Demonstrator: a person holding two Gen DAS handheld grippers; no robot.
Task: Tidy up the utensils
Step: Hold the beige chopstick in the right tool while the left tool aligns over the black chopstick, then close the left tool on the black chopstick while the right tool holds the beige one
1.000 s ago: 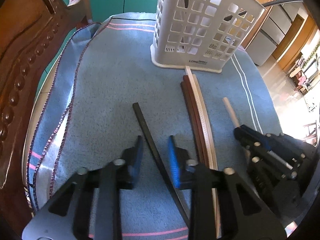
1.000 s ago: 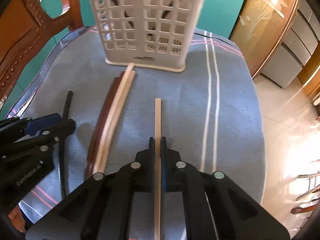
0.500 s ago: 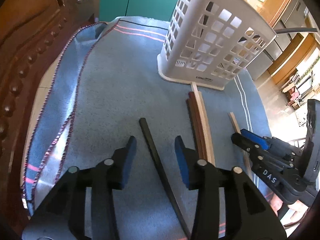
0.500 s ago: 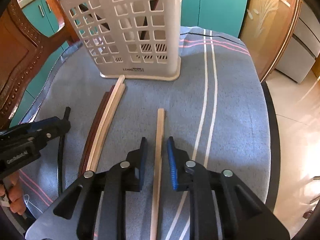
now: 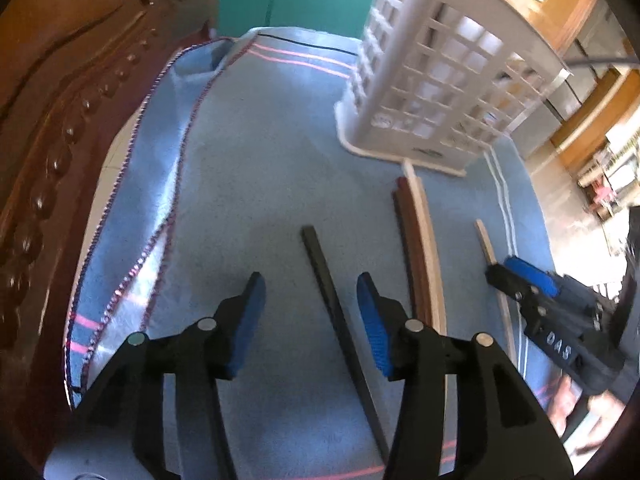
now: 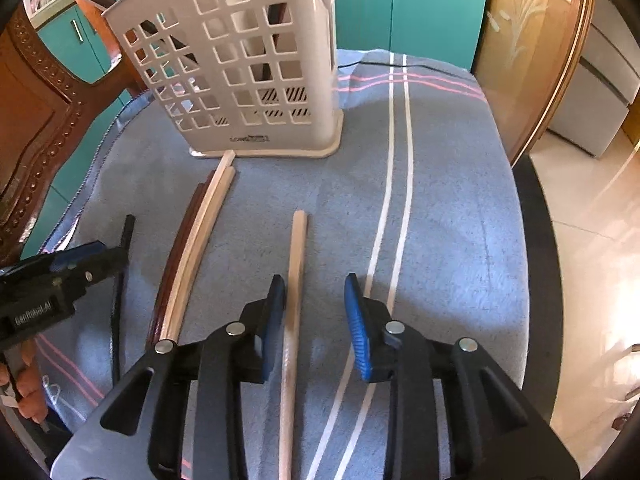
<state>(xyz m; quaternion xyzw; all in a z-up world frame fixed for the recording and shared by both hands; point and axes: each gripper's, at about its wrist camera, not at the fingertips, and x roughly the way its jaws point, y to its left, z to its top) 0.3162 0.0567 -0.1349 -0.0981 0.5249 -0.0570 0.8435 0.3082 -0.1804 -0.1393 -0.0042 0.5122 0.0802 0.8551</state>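
With both jaws just opened, the black chopstick (image 5: 340,320) between the left gripper (image 5: 310,320) and the pale chopstick (image 6: 292,300) between the right gripper (image 6: 314,320) are released on the blue cloth (image 6: 440,200), the white caddy (image 6: 240,72) yet unfilled by them.

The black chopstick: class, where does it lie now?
In the left wrist view, the black chopstick lies on the blue cloth between the open left hand-held gripper fingers, left of the brown chopsticks.
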